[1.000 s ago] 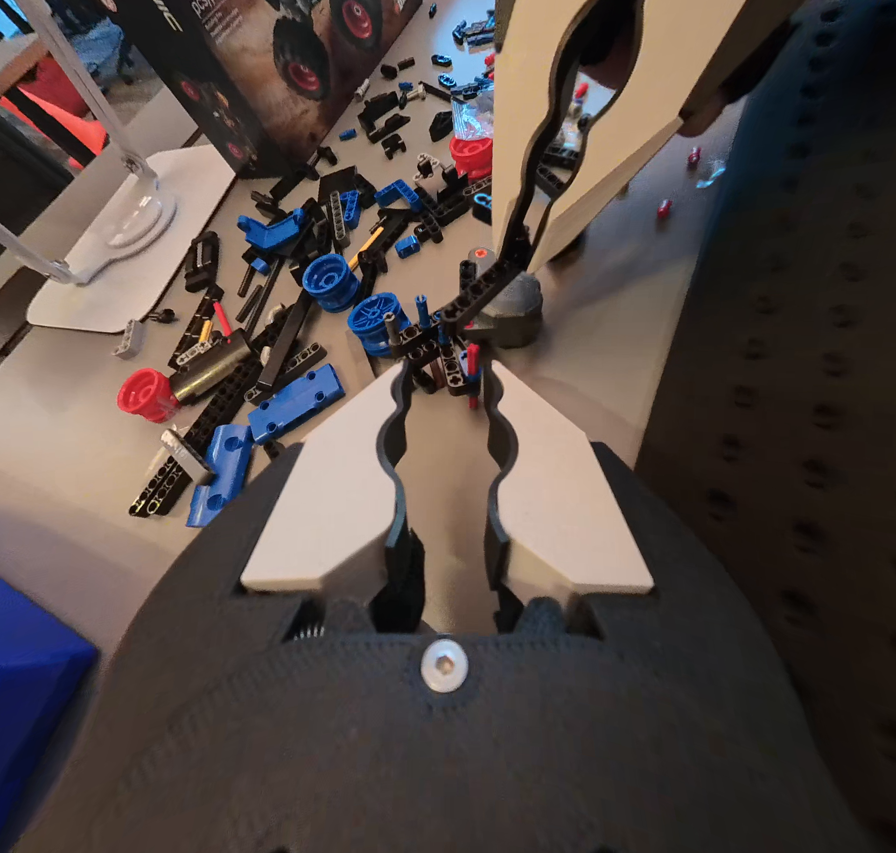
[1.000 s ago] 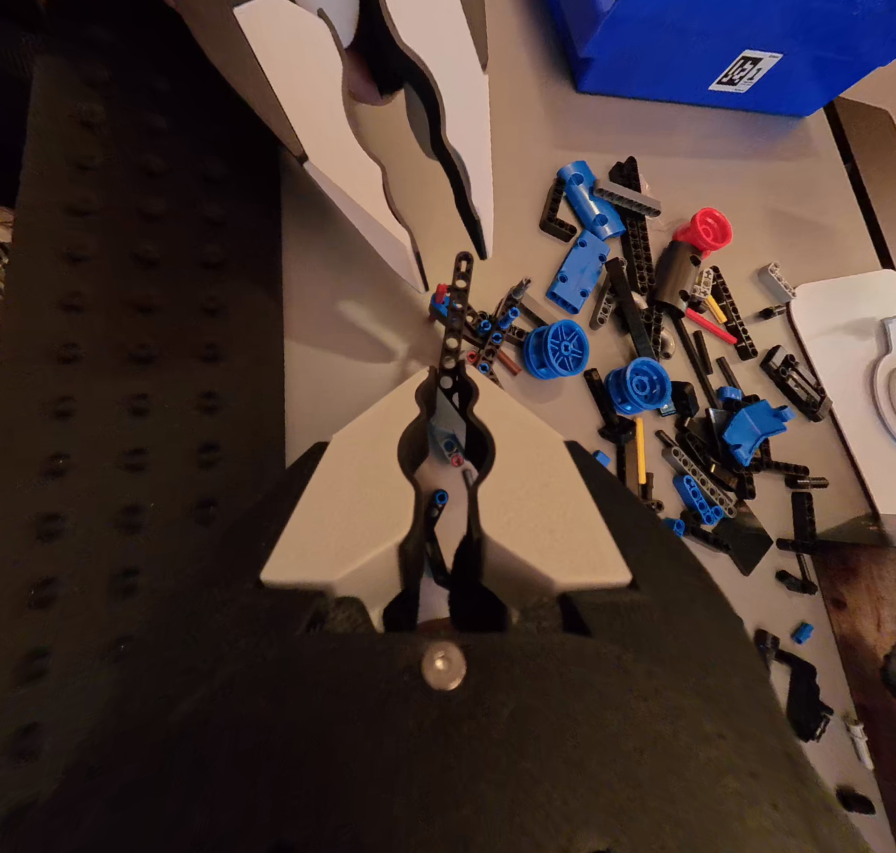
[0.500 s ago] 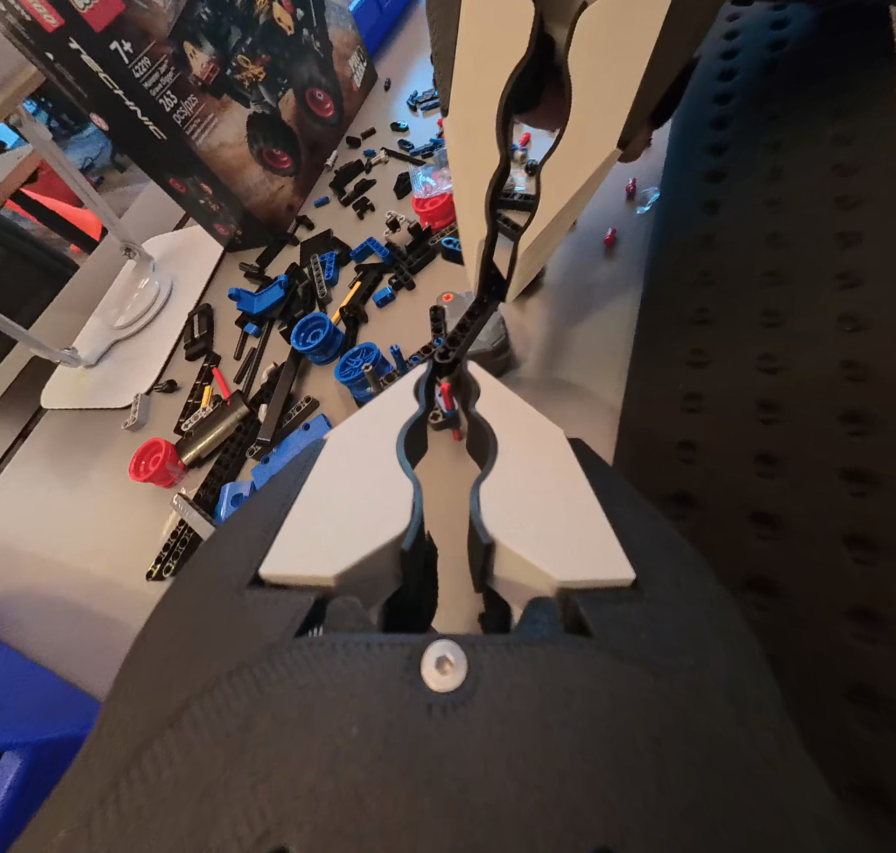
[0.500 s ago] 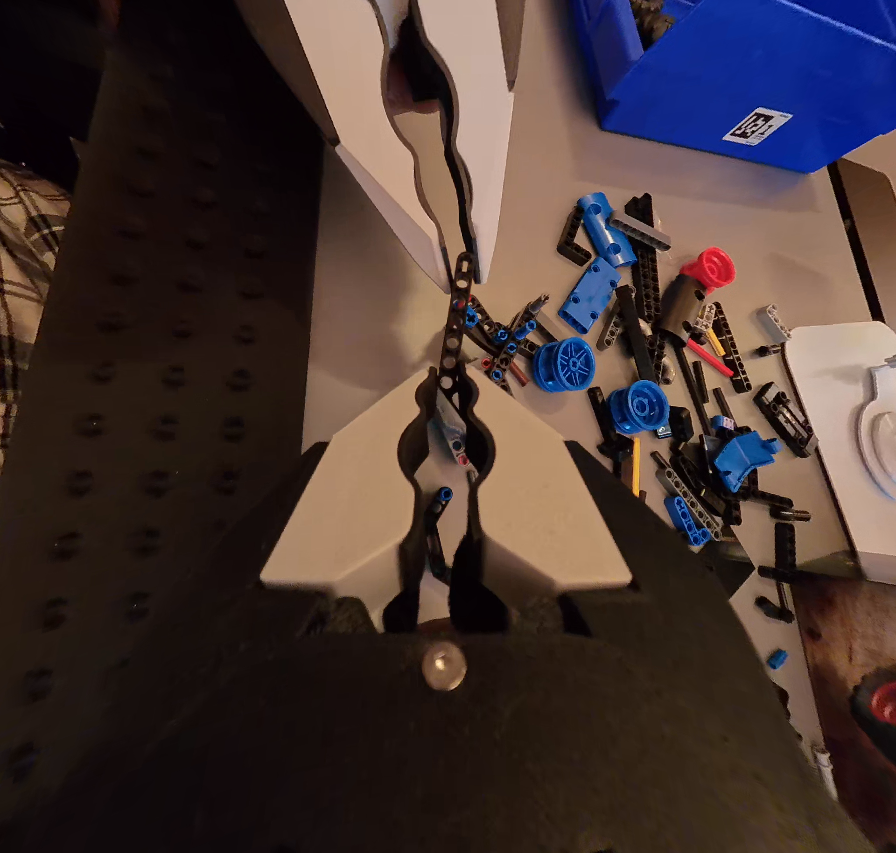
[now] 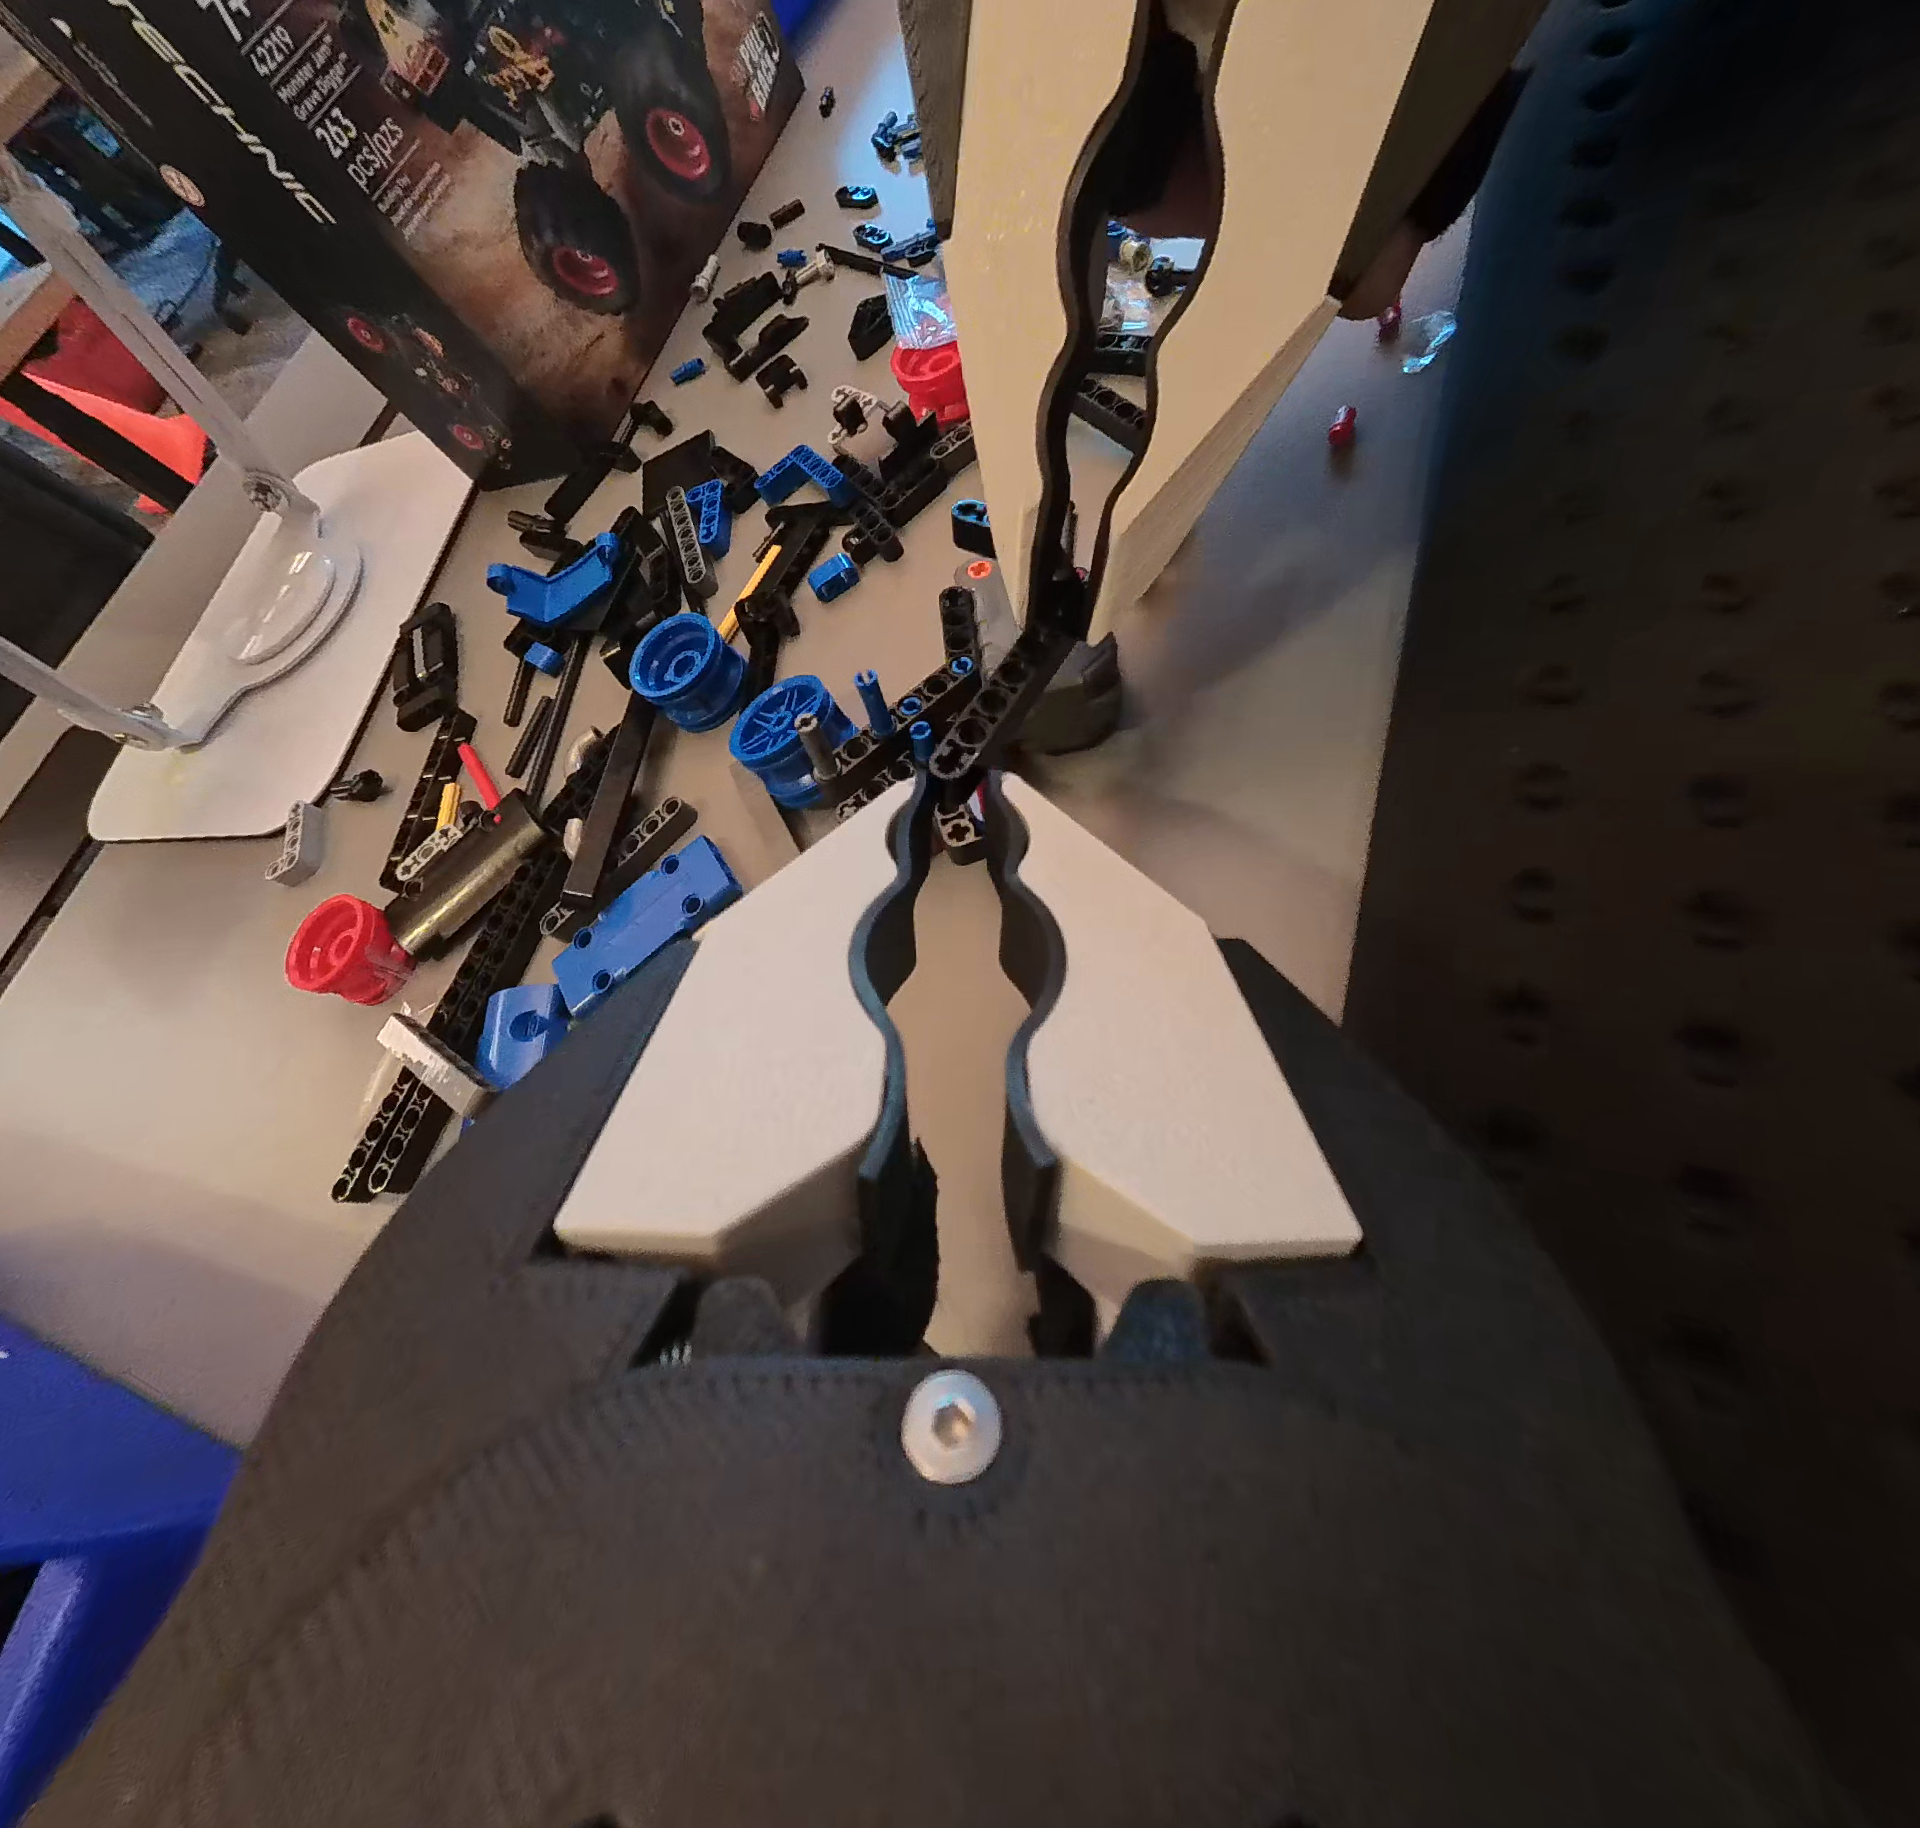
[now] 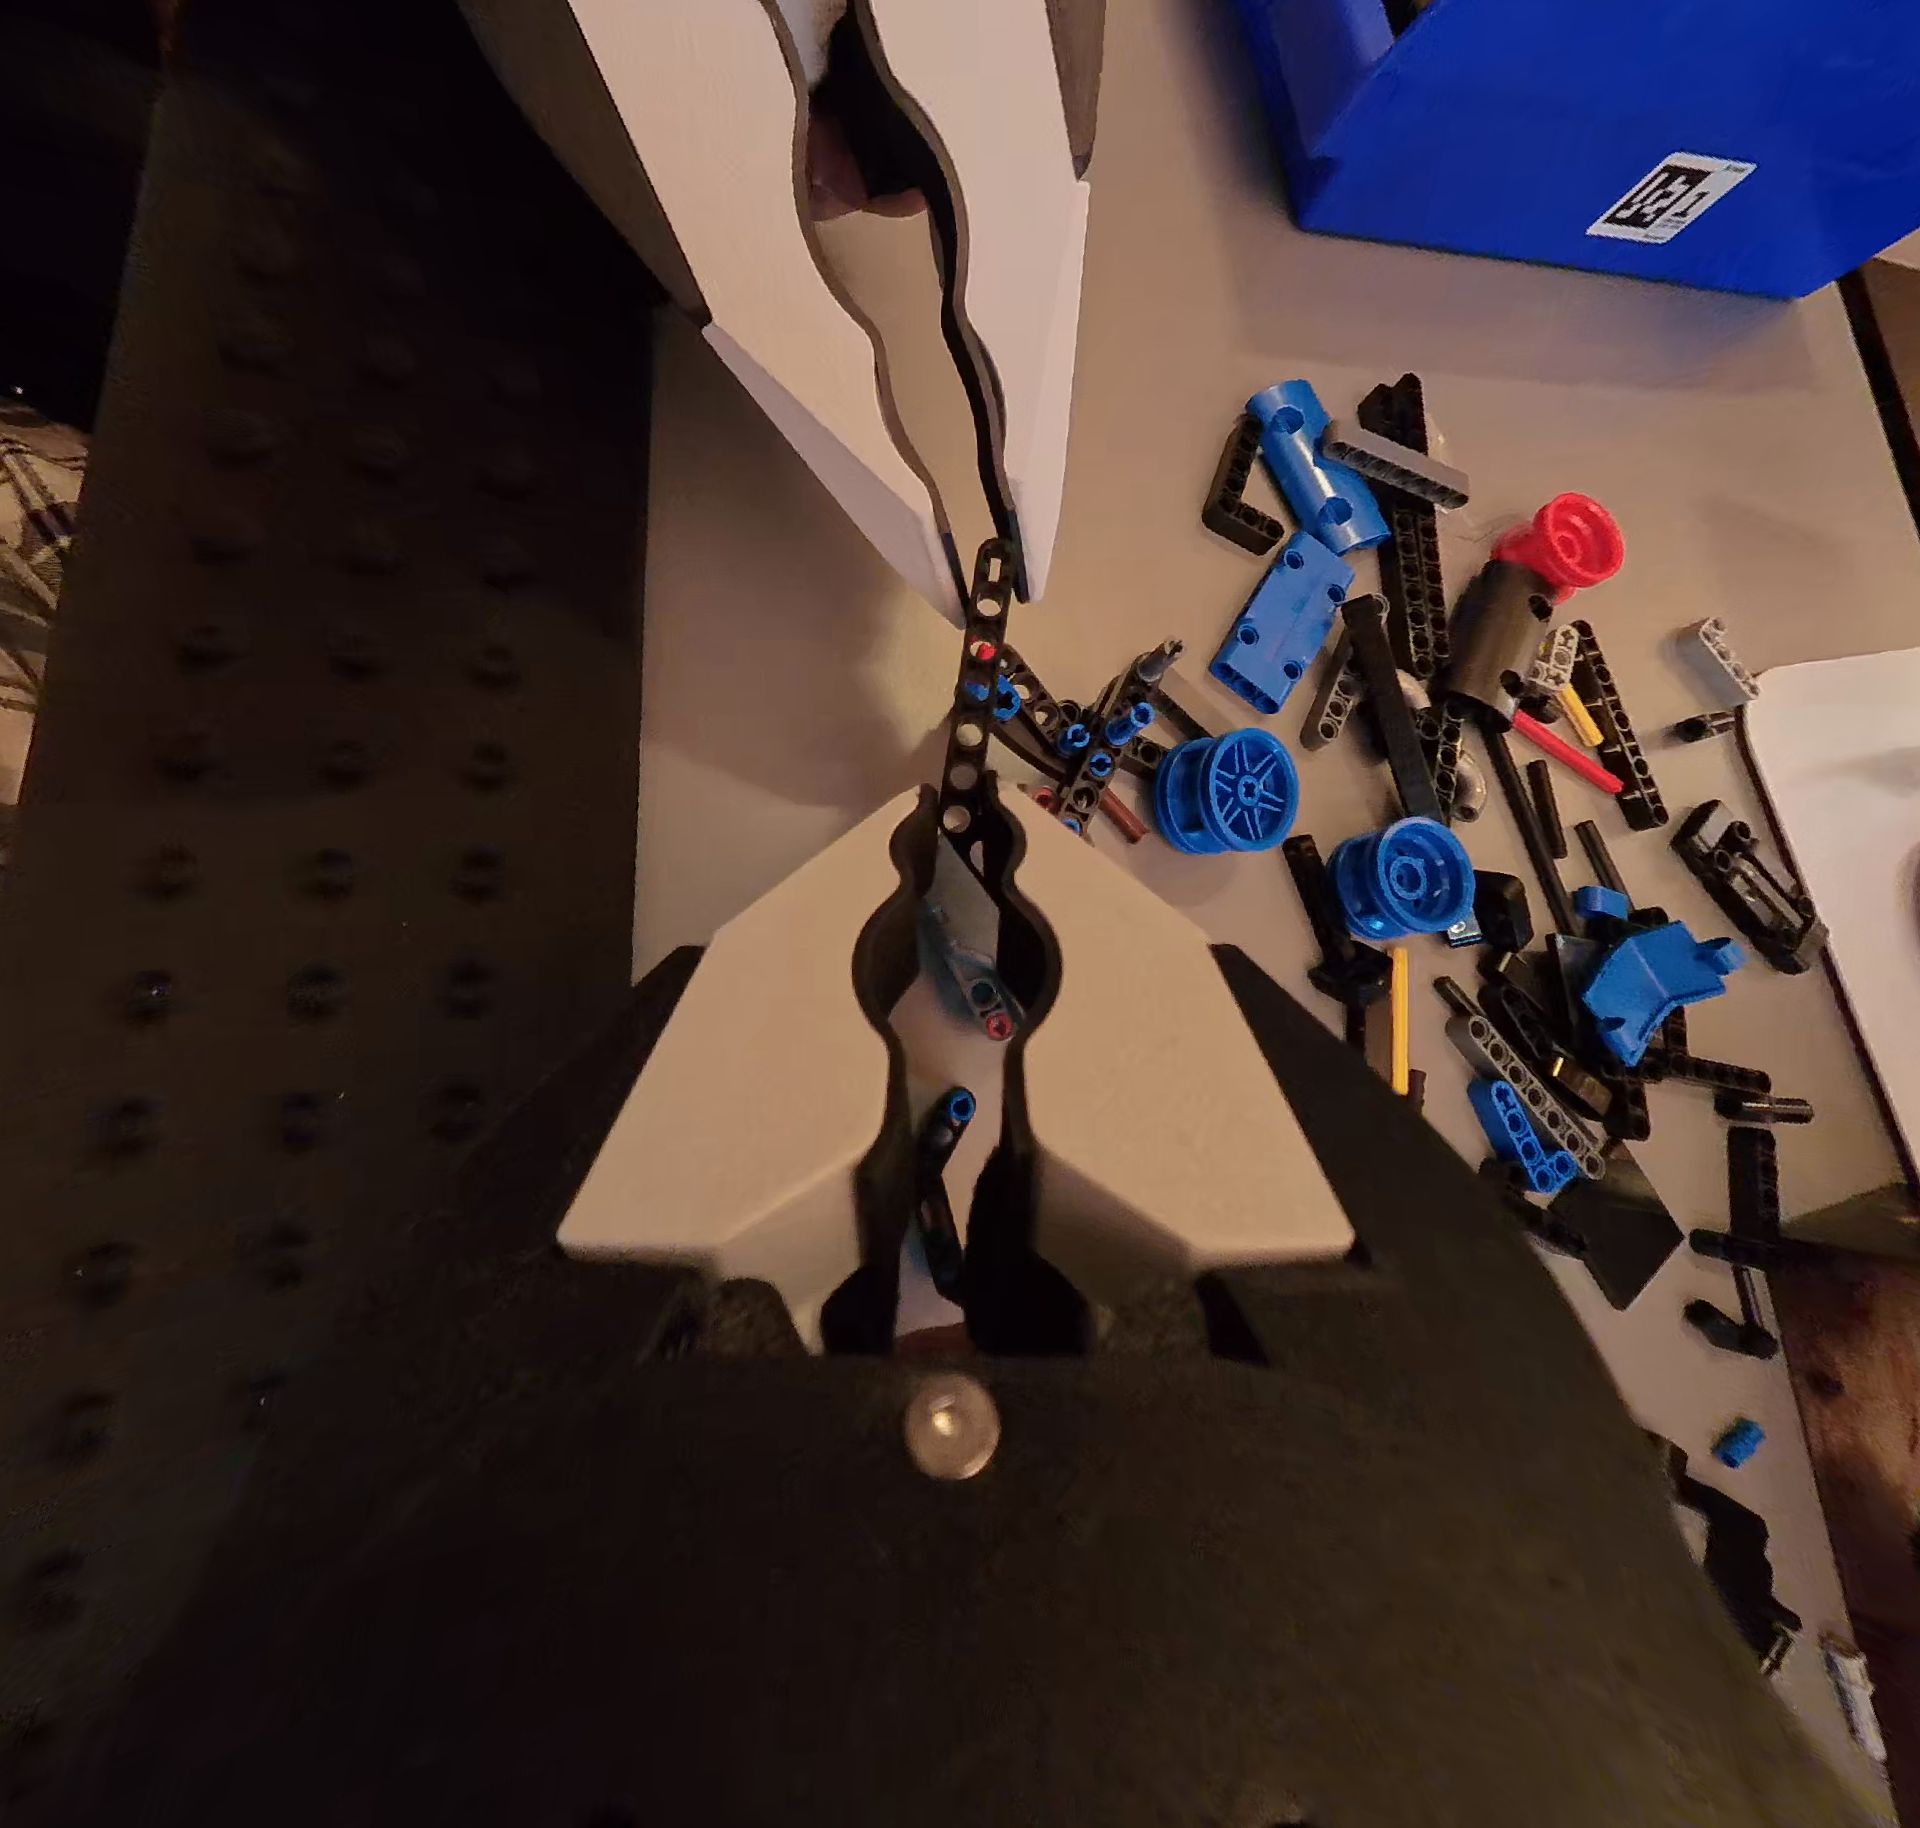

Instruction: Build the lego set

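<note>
A long black holed beam (image 5: 987,708) with red and blue pins in it is held above the grey table (image 5: 1195,770) between my two grippers. My right gripper (image 6: 961,807) is shut on one end of the beam (image 6: 968,729). It also shows at the top of the left wrist view (image 5: 1060,615). My left gripper (image 5: 958,807) is shut on the other end, where a small black cross-hole piece shows between the tips. It also shows at the top of the right wrist view (image 6: 992,583). The two grippers face each other tip to tip.
Loose pieces lie on the table: blue wheels (image 5: 686,672) (image 6: 1226,791), a red hub (image 5: 338,963), blue panels and black beams. The set's box (image 5: 468,116) and a white lamp base (image 5: 239,635) stand behind. A blue bin (image 6: 1610,85) is nearby. A dark perforated panel (image 5: 1662,843) borders one side. My two grippers' fingertips are within a few centimetres of each other.
My left gripper was open and short of the beam. It has moved up to the beam's free end and closed on it. My right gripper has kept its hold.
</note>
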Tool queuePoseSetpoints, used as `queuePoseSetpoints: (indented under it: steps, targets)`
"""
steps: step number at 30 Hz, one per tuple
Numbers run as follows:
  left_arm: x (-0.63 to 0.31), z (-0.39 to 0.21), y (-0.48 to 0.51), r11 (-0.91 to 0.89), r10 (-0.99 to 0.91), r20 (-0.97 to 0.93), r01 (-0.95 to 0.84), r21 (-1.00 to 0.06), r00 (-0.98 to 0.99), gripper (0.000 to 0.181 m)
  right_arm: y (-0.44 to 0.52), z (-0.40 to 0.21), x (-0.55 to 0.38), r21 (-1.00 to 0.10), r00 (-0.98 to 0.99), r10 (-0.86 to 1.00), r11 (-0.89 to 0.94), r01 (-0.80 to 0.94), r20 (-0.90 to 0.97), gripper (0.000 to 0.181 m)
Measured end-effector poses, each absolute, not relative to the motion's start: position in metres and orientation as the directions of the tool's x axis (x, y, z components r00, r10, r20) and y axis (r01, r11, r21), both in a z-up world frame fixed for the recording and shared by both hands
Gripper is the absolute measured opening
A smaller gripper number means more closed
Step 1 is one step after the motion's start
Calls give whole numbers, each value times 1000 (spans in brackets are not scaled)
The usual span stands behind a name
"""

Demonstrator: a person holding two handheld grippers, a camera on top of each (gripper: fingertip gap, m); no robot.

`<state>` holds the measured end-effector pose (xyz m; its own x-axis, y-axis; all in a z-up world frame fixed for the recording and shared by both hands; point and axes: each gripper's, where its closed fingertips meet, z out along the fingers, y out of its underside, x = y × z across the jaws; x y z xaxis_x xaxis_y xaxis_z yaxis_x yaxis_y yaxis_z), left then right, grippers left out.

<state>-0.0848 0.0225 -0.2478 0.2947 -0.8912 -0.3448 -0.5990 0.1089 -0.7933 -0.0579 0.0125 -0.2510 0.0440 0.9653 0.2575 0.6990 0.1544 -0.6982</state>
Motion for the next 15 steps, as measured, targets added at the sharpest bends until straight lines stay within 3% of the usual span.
queuePoseSetpoints:
  steps: [15]
  targets:
    - [-83,-258,25,112,-885,-369,-639,-761,284,7,15,-257,-55,-672,16,971,154,725,240,6]
